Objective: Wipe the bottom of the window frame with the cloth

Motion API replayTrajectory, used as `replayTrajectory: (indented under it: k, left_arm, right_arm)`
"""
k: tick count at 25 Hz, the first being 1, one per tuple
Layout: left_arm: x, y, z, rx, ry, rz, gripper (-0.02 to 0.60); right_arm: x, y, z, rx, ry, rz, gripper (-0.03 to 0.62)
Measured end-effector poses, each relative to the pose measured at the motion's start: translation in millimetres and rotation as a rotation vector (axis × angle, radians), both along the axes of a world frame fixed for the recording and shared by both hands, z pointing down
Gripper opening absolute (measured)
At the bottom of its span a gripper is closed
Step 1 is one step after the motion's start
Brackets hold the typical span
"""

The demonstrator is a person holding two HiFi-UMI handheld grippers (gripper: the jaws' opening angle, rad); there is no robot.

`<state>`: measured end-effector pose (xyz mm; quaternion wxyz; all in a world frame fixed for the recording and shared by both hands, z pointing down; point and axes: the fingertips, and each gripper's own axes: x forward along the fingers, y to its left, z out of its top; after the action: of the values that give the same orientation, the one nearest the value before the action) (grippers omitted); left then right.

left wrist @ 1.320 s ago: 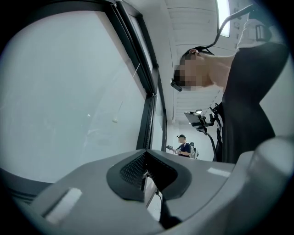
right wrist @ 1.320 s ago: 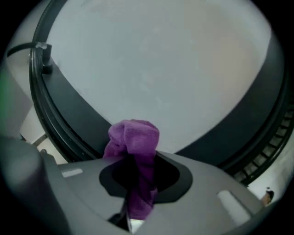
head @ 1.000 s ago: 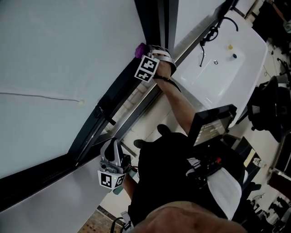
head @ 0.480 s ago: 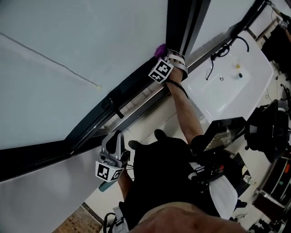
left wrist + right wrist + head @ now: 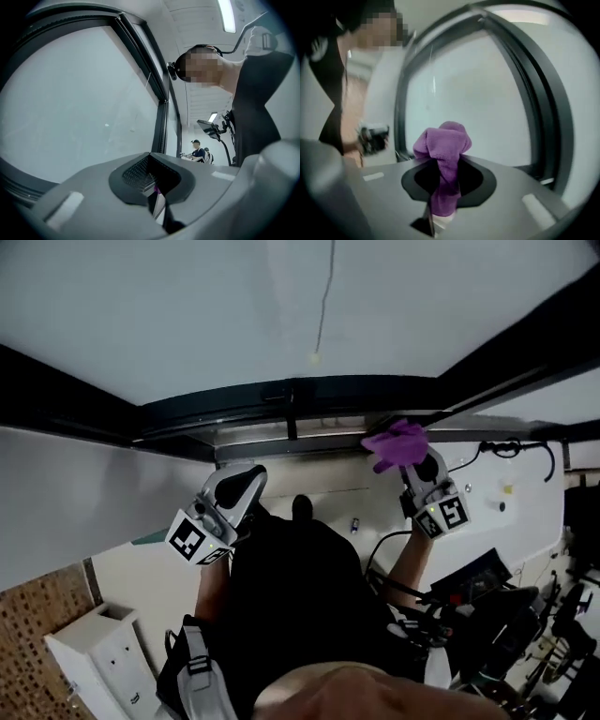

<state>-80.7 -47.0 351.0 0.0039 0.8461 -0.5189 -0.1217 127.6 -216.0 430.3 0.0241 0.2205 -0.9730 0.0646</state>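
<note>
My right hand-held gripper (image 5: 413, 465) is pinching the purple cloth (image 5: 397, 442). The bunched end is pressed to the bottom rail (image 5: 253, 418) of the window frame, toward its right end. The rail runs bare leftward from the cloth, with a dark crosspiece (image 5: 292, 424) midway. My left hand-held gripper (image 5: 242, 482) has its jaws pressed together, empty, below the rail and apart from it. The glass (image 5: 187, 315) is above.
</note>
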Motion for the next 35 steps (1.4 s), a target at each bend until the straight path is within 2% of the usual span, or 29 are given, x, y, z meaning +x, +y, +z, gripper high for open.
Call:
replayTrajectory:
  k: [1, 2, 4, 7, 11, 14, 17, 20, 22, 28, 31, 35]
  left_arm:
    - [2, 1, -3, 0.004, -0.002, -0.004, 0.000]
    - [3, 3, -6, 0.009, -0.007, -0.010, 0.000]
    - [7, 10, -9, 0.012, -0.023, -0.032, 0.000]
    - [6, 27, -14, 0.006, -0.041, -0.092, 0.011]
    - [-18, 66, -15, -0.026, -0.051, -0.224, 0.012]
    - [-32, 94, -23, 0.000, -0.028, -0.290, 0.055]
    - [-43, 120, -31, 0.020, -0.020, -0.342, 0.058]
    - [-50, 137, -26, 0.024, -0.045, -0.358, 0.058]
    - [-53, 138, -21, 0.034, -0.045, -0.332, 0.058]
    - [-69, 127, -33, 0.129, 0.013, -0.155, 0.057]
    - [-87, 142, -22, 0.123, 0.019, -0.089, 0.052]
    - [-117, 171, -18, 0.140, 0.065, -0.032, 0.046]
  right_arm:
    - [-10, 15, -20, -0.016, -0.158, -0.070, 0.071]
    - [-18, 27, -37, -0.020, -0.271, -0.130, 0.071]
    - [-32, 48, -62, 0.000, -0.419, -0.249, 0.071]
    - [-56, 73, -82, -0.012, -0.575, -0.439, 0.072]
    - [-101, 98, -80, -0.117, -0.677, -0.612, 0.071]
    - [-129, 120, -80, -0.161, -0.701, -0.704, 0.072]
    - [-152, 144, -82, -0.178, -0.702, -0.772, 0.071]
    - [-168, 160, -88, -0.170, -0.696, -0.793, 0.071]
    - [-167, 167, -96, -0.146, -0.690, -0.778, 0.071]
    - [-163, 185, -102, -0.103, -0.629, -0.650, 0.071]
    - [-180, 198, -100, -0.109, -0.609, -0.581, 0.071]
    - [-216, 228, -109, -0.121, -0.613, -0.522, 0.071]
